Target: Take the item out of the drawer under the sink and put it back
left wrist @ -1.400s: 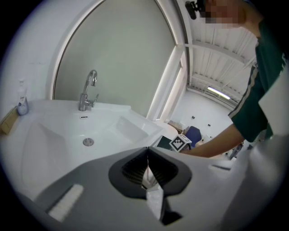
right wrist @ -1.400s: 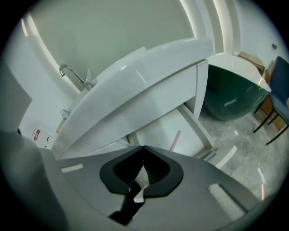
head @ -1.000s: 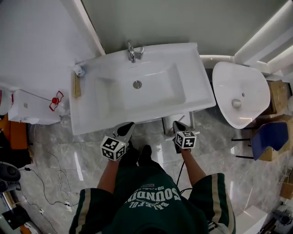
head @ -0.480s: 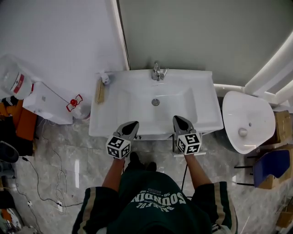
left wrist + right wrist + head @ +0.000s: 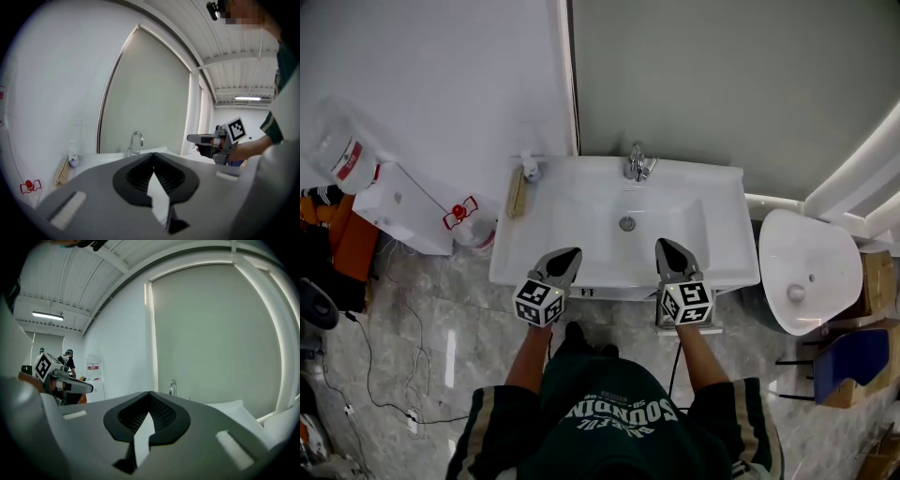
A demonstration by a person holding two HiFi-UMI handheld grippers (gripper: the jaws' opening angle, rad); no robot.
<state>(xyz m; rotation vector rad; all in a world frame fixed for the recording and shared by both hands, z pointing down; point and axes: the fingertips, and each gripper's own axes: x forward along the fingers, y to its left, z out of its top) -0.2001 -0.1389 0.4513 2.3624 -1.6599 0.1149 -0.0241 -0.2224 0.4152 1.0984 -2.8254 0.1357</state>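
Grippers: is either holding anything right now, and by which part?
Nothing is held. The left gripper and the right gripper each have their jaws closed together with nothing between them.

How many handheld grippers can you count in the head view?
2: the left gripper at the sink front edge, left of the drain; the right gripper there too, right of it.
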